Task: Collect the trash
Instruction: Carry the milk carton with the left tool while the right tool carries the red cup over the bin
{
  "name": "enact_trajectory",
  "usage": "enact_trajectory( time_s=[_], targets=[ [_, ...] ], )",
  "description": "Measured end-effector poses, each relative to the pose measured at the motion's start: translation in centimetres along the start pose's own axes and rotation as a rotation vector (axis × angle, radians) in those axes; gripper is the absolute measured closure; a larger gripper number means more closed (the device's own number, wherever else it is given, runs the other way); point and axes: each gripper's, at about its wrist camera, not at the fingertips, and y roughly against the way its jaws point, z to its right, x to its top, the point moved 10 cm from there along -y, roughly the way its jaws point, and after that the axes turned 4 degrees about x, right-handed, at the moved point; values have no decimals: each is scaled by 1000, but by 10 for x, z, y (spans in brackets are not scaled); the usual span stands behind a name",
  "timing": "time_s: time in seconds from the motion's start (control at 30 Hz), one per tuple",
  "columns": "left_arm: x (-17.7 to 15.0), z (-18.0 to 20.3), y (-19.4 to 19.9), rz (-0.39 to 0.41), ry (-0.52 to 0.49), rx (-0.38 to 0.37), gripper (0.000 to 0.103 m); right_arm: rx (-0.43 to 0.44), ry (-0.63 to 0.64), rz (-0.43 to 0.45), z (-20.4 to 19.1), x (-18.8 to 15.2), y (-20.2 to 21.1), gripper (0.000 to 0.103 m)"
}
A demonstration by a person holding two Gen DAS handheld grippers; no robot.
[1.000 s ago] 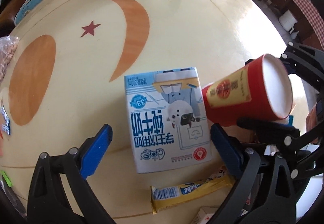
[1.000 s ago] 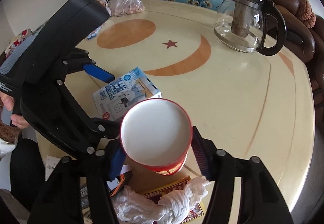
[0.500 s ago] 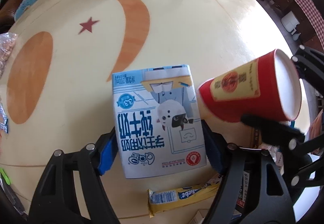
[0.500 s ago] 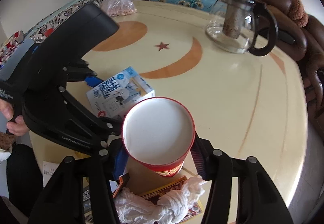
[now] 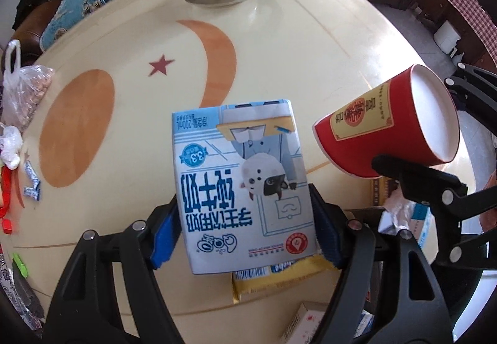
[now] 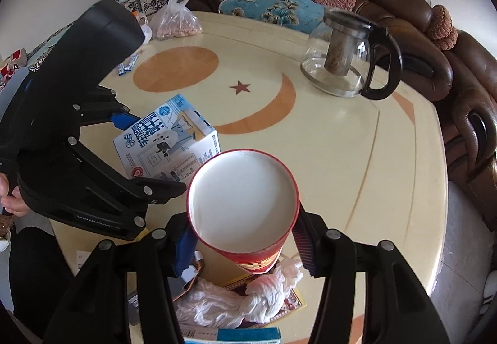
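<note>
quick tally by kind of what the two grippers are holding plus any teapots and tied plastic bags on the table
milk carton: 1, in the left gripper
red paper cup: 1, in the right gripper
glass teapot: 1
plastic bag: 1
total: 4

Glossy table (image 5: 310, 42), printed cardboard milk carton (image 5: 242, 185), clear glass teapot (image 6: 344, 61).

Left hand-held gripper (image 5: 245, 229) closed on milk carton (image 5: 242, 185), lifted

Home living room: leather sofa (image 6: 403, 20), teapot (image 6: 348, 58).
</note>
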Motion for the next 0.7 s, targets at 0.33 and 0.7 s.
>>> enact_trajectory(
  time_s=[0.33, 0.7],
  targets=[
    [-18, -1, 57, 77, 16, 23, 31, -38, -12, 76, -8, 13, 61, 50],
    [-59, 11, 127, 156, -2, 61, 31, -71, -8, 146, -49, -3, 134, 50]
  ],
)
